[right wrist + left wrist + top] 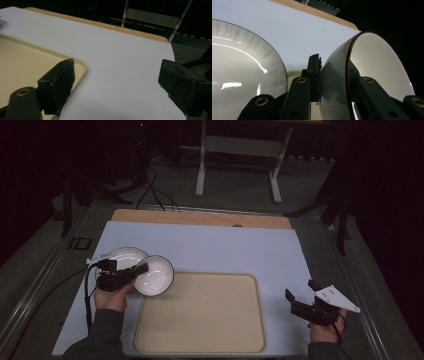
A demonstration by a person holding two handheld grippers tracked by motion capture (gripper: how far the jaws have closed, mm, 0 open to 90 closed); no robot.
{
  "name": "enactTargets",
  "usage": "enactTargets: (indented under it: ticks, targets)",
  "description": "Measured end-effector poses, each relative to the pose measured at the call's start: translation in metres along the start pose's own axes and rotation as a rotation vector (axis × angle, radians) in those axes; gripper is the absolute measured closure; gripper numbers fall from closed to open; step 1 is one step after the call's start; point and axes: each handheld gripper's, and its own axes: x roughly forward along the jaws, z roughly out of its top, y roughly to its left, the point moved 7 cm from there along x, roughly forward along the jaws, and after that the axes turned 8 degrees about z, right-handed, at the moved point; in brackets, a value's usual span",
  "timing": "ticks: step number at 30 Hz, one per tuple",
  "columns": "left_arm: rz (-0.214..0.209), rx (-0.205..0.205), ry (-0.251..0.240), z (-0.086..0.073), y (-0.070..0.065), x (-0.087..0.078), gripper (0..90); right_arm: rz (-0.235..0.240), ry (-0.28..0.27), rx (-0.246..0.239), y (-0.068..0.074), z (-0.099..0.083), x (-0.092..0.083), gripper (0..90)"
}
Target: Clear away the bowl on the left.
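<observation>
We see the left tongs clamped on the white bowl's rim; the right tongs gape empty beside the tray

place: probably a lab | dark room, floor cables, desk frame

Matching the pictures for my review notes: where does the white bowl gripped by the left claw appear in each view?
High view: the bowl sits left of centre, at the beige tray's far-left corner, beside a plate, with the left claw on its rim.
Left gripper view: right half, tilted, rim between the jaws.
Right gripper view: not in it.
Shared landmark: the tray, whose corner lies at left there.
</observation>
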Motion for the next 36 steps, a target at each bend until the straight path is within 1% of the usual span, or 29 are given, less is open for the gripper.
enactTargets:
  ticks: [12,27,28,35,36]
  targets:
    - [-0.014,0.027,0.029,-0.006,-0.011,0.006,74.9,-0.001,0.001,-0.001,0.0,0.0,0.0,13.6]
    - [-0.038,0.037,0.048,-0.011,-0.023,0.014,74.8,-0.001,0.0,-0.002,0.0,0.0,0.0,13.6]
    - [-0.043,0.043,0.052,-0.012,-0.025,0.014,74.8,-0.001,0.001,-0.002,0.0,0.0,0.0,13.6]
    - [-0.052,0.047,0.059,-0.014,-0.031,0.017,74.9,-0.001,0.0,-0.003,0.0,0.0,0.0,13.6]
    - [-0.055,0.052,0.061,-0.015,-0.032,0.018,74.8,0.0,0.0,-0.002,0.0,0.0,0.0,13.6]
